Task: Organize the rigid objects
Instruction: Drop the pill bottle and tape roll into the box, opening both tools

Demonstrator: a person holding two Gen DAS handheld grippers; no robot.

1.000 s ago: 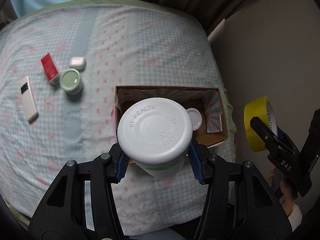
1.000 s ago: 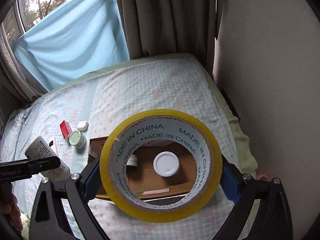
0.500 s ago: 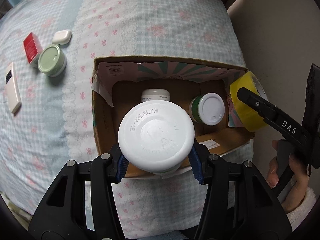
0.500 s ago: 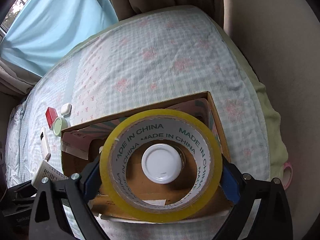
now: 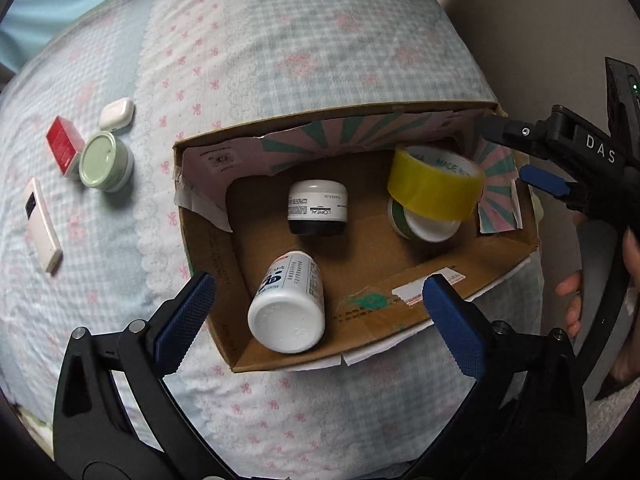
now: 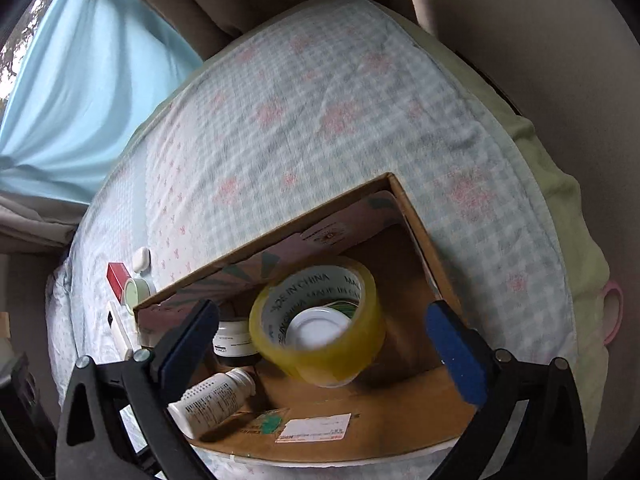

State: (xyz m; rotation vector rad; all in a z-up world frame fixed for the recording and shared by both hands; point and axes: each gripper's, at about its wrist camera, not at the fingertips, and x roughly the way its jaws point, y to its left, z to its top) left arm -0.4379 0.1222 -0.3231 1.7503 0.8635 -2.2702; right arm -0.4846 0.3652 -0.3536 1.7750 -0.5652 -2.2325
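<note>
Left tongs point(image 5: 316, 304): angled steeply down over cardboard box point(image 5: 400, 304); jaws just sprang apart, nothing gripped.
Right tongs point(image 6: 320, 348): angled down above box, just widened, empty.
White bottle point(image 5: 288, 308): tipped over in box's near corner.
Yellow tape roll point(image 5: 434, 188): tilted on white-lidded jar point(image 6: 318, 326).
Dark-based jar point(image 5: 318, 208): box middle.
Bed point(image 5: 280, 60): green jar point(image 5: 106, 162), red box point(image 5: 62, 146), earbud case point(image 5: 117, 113), remote point(image 5: 40, 224), left of box.

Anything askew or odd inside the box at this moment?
Yes. The yellow tape roll sits tilted over the green-banded jar at the right end of the box, ringing its white lid rather than lying flat. The white bottle leans on its side near the front wall. Nothing looks spilled or broken.
</note>
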